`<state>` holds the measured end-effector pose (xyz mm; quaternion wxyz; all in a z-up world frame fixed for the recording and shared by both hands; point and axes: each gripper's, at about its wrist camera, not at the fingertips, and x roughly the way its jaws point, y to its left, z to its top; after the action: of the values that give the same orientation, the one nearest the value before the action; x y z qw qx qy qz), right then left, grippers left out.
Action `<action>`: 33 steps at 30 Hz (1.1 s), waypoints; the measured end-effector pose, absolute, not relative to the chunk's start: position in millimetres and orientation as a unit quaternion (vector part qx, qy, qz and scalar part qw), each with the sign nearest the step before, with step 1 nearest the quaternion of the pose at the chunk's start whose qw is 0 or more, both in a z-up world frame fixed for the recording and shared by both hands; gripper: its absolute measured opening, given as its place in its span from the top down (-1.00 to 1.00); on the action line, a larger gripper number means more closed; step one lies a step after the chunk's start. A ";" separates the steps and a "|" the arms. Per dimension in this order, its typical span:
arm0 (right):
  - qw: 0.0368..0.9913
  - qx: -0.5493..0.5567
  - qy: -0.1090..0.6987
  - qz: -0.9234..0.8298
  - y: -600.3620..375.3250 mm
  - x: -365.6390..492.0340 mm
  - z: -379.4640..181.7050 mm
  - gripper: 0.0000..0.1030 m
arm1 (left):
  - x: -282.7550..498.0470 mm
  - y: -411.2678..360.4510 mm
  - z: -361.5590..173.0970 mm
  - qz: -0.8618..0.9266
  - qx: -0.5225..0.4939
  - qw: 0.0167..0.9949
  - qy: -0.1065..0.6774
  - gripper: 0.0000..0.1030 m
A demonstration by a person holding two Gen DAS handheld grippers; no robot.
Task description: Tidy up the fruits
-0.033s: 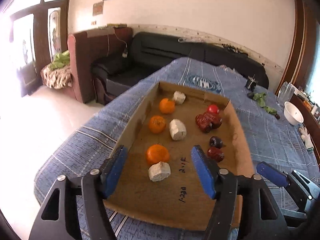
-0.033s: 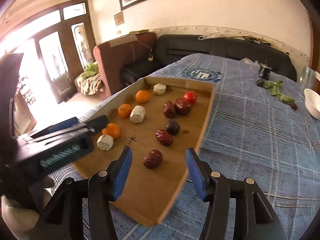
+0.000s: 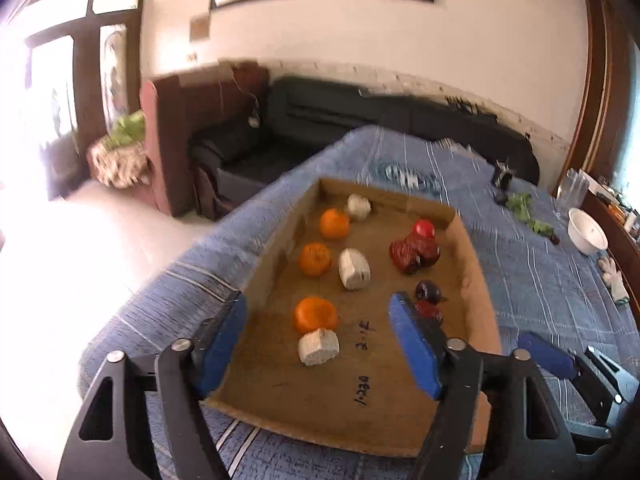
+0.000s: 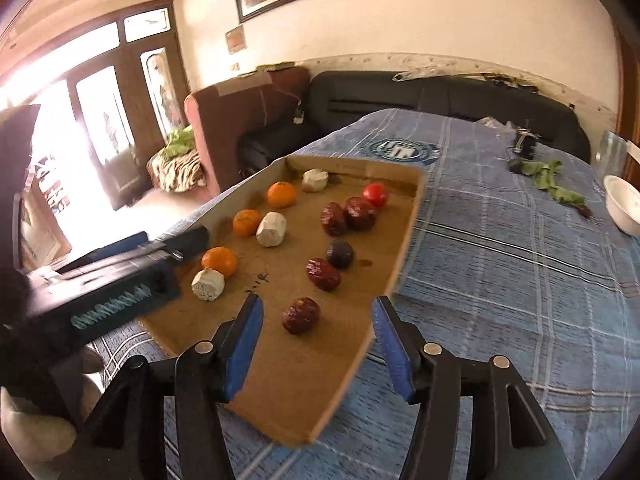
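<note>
A flat cardboard tray [image 3: 276,248] lies on a blue checked cloth. Along its left side sit three oranges [image 3: 315,314] and three white lumps [image 3: 319,346]. On its right side are wrinkled red dates [image 3: 414,254], a red tomato [image 3: 424,228] and a dark plum [image 3: 428,290]. My left gripper [image 3: 317,300] hovers over the tray's near left; its jaws are opening and nothing is held. My right gripper [image 4: 318,302] hovers over the near right corner, also opening. One date [image 4: 301,315] shows between its fingers, untouched.
A white bowl [image 3: 587,234], green leaves [image 3: 524,208], a glass jar [image 3: 574,188] and a white glove [image 3: 612,276] sit at the table's far right. A black sofa [image 3: 320,128] and a brown armchair [image 3: 168,148] stand beyond the table's far edge.
</note>
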<state>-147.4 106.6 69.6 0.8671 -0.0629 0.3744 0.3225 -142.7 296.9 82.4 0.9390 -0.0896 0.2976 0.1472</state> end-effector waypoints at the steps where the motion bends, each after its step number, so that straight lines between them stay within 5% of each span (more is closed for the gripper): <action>1: 0.869 -0.061 0.373 0.320 102.6 -148.7 70.5 -0.24 | -148.6 292.8 88.1 0.162 -0.083 0.942 0.283 -0.59; 5: 0.876 -0.055 0.367 0.309 85.0 -155.6 75.0 -0.24 | -178.8 279.3 115.4 0.221 -0.065 0.950 0.210 -0.94; 13: 0.891 -0.034 0.336 0.303 52.9 -175.5 94.3 -0.50 | -229.2 254.9 146.2 0.255 -0.057 0.960 0.099 -1.00; 22: 0.905 -0.039 0.315 0.283 34.3 -183.2 99.4 -0.73 | -208.1 236.8 134.7 0.214 -0.052 0.958 0.182 -1.00; 33: 0.904 -0.038 0.338 0.260 25.1 -173.4 87.5 -0.75 | -194.8 225.2 112.9 0.190 -0.047 0.952 0.236 -1.00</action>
<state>-173.4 25.1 87.5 0.9039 -0.0378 0.3378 0.2596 -194.8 225.2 112.9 0.9518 -0.0466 0.2360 0.1905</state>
